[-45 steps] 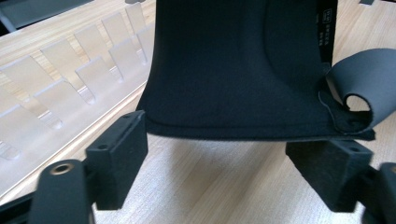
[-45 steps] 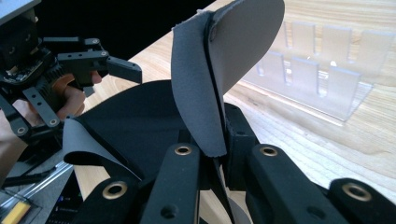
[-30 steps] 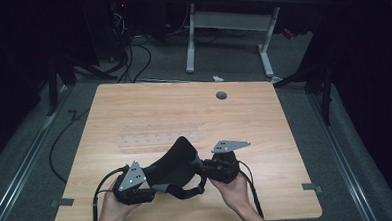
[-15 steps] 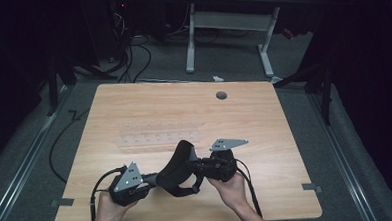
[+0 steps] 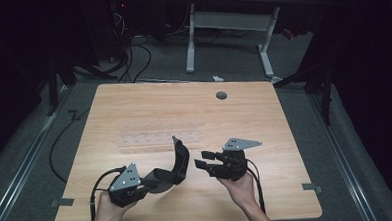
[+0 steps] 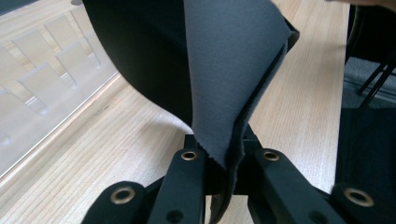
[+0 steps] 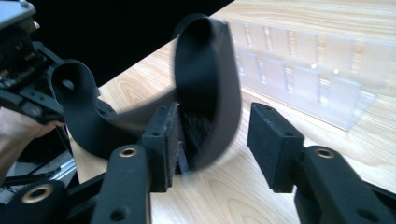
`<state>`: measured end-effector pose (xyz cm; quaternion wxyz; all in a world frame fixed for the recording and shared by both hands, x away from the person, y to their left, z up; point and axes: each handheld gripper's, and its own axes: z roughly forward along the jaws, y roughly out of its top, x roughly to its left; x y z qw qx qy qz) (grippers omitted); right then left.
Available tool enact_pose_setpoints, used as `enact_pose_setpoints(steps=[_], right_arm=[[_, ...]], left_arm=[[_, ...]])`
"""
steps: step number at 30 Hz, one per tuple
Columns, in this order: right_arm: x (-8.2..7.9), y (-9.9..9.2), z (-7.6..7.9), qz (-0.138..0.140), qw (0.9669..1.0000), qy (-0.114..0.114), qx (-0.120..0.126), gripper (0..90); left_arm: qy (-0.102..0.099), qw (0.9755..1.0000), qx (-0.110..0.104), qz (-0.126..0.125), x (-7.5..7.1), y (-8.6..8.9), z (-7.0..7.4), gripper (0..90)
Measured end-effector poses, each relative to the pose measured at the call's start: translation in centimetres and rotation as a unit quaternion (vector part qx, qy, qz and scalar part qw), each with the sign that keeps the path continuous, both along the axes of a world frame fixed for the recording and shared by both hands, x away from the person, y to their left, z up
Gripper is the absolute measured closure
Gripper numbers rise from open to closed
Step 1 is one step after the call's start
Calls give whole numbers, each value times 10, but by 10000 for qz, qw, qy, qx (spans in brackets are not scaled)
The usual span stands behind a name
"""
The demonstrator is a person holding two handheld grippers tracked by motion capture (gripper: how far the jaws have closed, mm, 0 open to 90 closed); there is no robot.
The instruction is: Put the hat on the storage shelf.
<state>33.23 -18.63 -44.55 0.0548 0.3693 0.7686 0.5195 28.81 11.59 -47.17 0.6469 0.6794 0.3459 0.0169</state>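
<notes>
A dark grey, flexible fabric strap (image 5: 179, 161) curls upward from the wooden table (image 5: 264, 122) near its front edge. My left gripper (image 5: 154, 178) is shut on one end of it; in the left gripper view the folded grey fabric (image 6: 233, 70) is pinched between the jaws of the left gripper (image 6: 224, 158). My right gripper (image 5: 205, 159) is open just right of the strap's free end. In the right gripper view the curved strap (image 7: 205, 84) stands between and slightly beyond the spread pads of the right gripper (image 7: 215, 140), blurred, and the left gripper (image 7: 23, 79) holds its far end.
A clear plastic rack (image 5: 157, 139) with several slots lies flat just behind the strap, also visible as a rack (image 7: 303, 60) in the right gripper view. A round cable hole (image 5: 221, 95) sits at the table's far side. Another desk's legs (image 5: 191, 40) and cables stand beyond.
The right gripper has let go of the strap and drawn back to the right. The strap's free end has sprung up into a curl. The left gripper stays shut on its end.
</notes>
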Motion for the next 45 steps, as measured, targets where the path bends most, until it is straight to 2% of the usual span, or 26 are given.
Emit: enact_pose_setpoints(steps=[2,4,5,6,7,10,12,13,14,15,17,18,19,20,22,27,28,38,45], right_arm=[[1,-10,-6,-137,9998,17,-155,506],[2,-20,-14,-415,9987,19,-310,489],[3,-25,-18,-549,9978,34,-381,485],[6,-35,-27,-844,9947,39,-591,473],[6,-35,-27,-844,9947,39,-591,473],[11,-49,-39,-1339,9866,58,-927,461],[16,-58,-48,-1603,9813,175,-1047,460],[18,-63,-52,-1751,9775,296,-1134,459],[20,-69,-58,-1981,9704,349,-1336,456],[20,-69,-58,-1981,9704,349,-1336,456],[21,-74,-63,-2181,9635,312,-1523,447],[21,-78,-67,-2322,9581,283,-1655,438],[22,-79,-69,-2366,9556,257,-1737,434],[22,-79,-69,-2366,9556,257,-1737,434],[23,-81,-73,-2448,9510,268,-1871,428],[24,-83,-82,-2557,9422,311,-2143,404],[23,-85,-85,-2578,9438,247,-2054,397],[23,-85,-86,-2598,9439,228,-2025,389],[23,-85,-86,-2602,9438,229,-2025,388]], left_arm=[[46,9999,-109,8,1,3,1,865],[65,9998,-168,14,1,4,2,865],[80,9998,-185,18,1,5,3,865],[95,9997,-213,30,2,6,3,865],[98,9997,-231,54,2,6,3,865],[124,9992,-366,90,2,9,5,865],[156,9990,-414,96,3,11,6,865],[144,9991,-396,106,3,12,6,865],[138,9990,-398,146,3,13,7,865],[138,9990,-398,146,3,13,7,865],[153,9987,-455,174,4,16,8,866],[165,9983,-534,193,5,19,9,865],[165,9983,-534,193,5,19,9,866],[180,9978,-606,213,5,21,11,866],[169,9972,-676,258,6,23,13,865],[134,9966,-721,365,9,28,16,865],[133,9965,-729,383,10,29,17,865],[141,9935,-953,601,20,40,22,865],[120,9920,-1003,751,26,45,25,865]])
